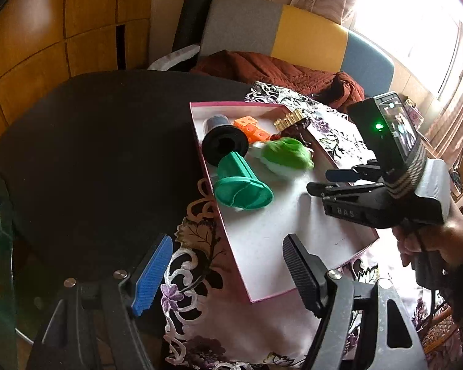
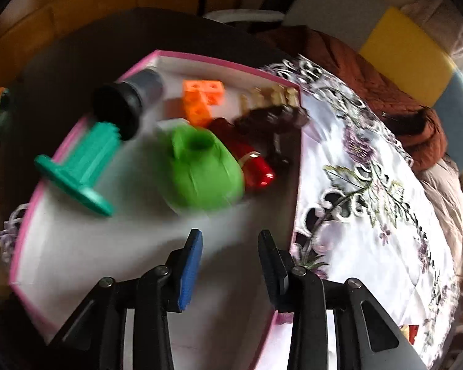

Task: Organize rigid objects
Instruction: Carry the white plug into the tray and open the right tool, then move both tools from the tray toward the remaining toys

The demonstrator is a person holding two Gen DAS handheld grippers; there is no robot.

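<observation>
A pink-rimmed white box (image 1: 264,252) (image 2: 77,246) holds a teal spool (image 1: 240,182) (image 2: 83,166), a black spool (image 1: 223,141) (image 2: 123,104), orange blocks (image 1: 251,128) (image 2: 202,98), a bright green toy (image 1: 285,152) (image 2: 202,171), a red piece (image 2: 257,169), a dark brown piece (image 2: 271,117) and pale pegs (image 1: 290,118) (image 2: 268,94). My left gripper (image 1: 228,269) is open and empty over the box's near corner. My right gripper (image 2: 230,259) (image 1: 319,182) is open and empty above the box floor, just short of the green toy.
The box sits on a floral white tablecloth (image 2: 370,191) (image 1: 231,314) over a dark round table (image 1: 92,154). A sofa with a rust-brown blanket (image 1: 277,71) stands behind. Wooden cabinets (image 1: 46,30) are at the back left.
</observation>
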